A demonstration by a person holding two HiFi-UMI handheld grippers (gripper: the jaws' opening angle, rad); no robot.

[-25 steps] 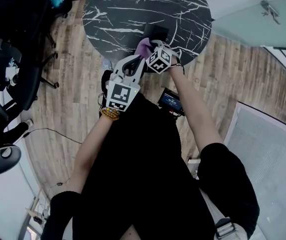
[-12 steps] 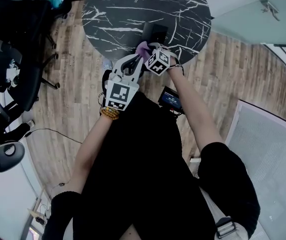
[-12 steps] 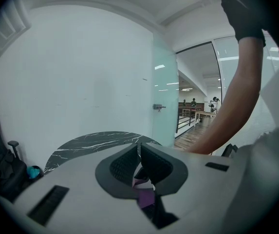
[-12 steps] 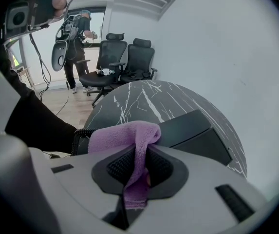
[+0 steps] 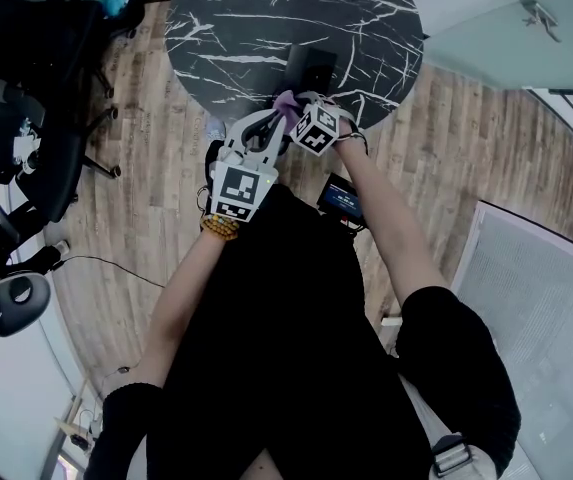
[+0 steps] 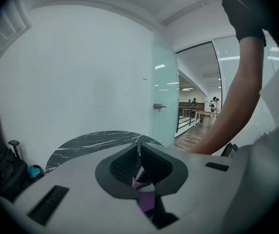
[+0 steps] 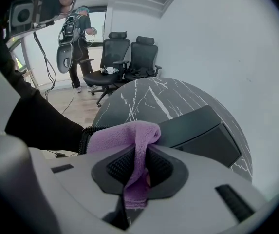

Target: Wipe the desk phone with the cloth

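Observation:
A black desk phone stands near the front edge of a round black marble table. My right gripper is shut on a purple cloth. The cloth folds over the jaws and hangs just in front of the phone; I cannot tell whether it touches. The phone's coiled cord shows left of the cloth. My left gripper is beside the right one, its jaws shut together. A bit of purple cloth shows through the gap below its pads.
Black office chairs stand left of the table on a wooden floor. A person stands far back in the right gripper view. A glass partition lies beyond the table. A device with a blue screen hangs at my waist.
My right gripper and the cloth have drawn back slightly toward the table's near edge. The left gripper has hardly moved.

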